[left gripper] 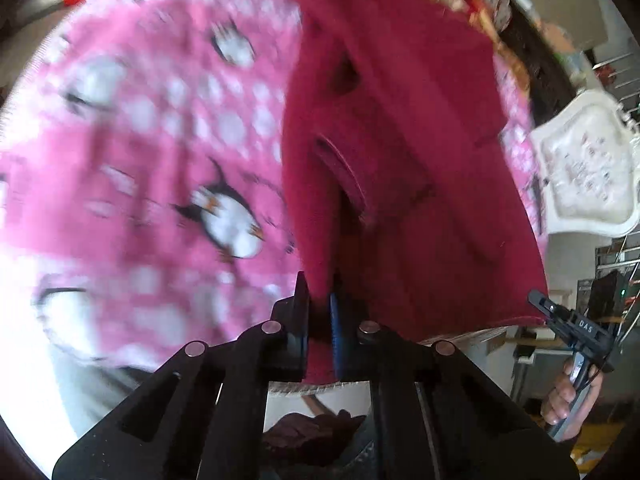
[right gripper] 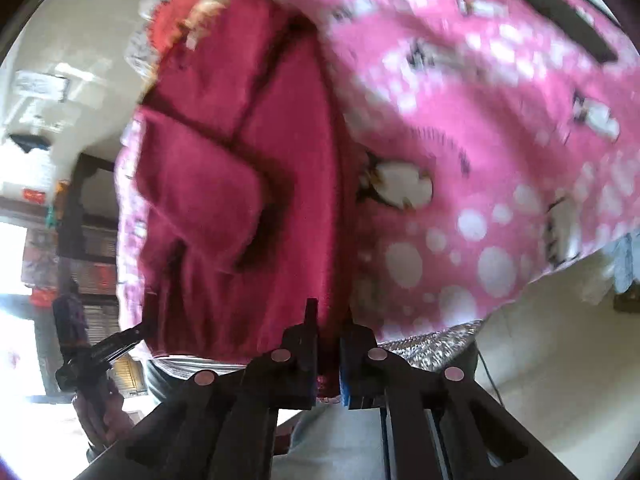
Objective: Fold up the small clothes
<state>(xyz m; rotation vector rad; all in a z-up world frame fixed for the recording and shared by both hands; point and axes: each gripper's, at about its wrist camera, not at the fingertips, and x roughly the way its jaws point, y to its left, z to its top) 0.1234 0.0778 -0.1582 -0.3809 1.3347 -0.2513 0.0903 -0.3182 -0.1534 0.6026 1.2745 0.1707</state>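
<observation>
A small dark pink fleece garment point(left gripper: 400, 152) hangs lifted in the air, held at its lower edge by both grippers. My left gripper point(left gripper: 320, 300) is shut on one corner of its hem. My right gripper point(right gripper: 330, 328) is shut on the other corner; the garment point(right gripper: 240, 184) shows a patch pocket there. The right gripper also shows at the far right of the left wrist view point(left gripper: 568, 320), and the left gripper at the lower left of the right wrist view point(right gripper: 104, 352). Both views are blurred.
A pink blanket with white dots and penguins point(left gripper: 140, 152) lies behind the garment, also in the right wrist view point(right gripper: 480, 160). A white ornate headboard point(left gripper: 584, 172) stands at the right. Shelves and a bright window point(right gripper: 16, 280) are at the left.
</observation>
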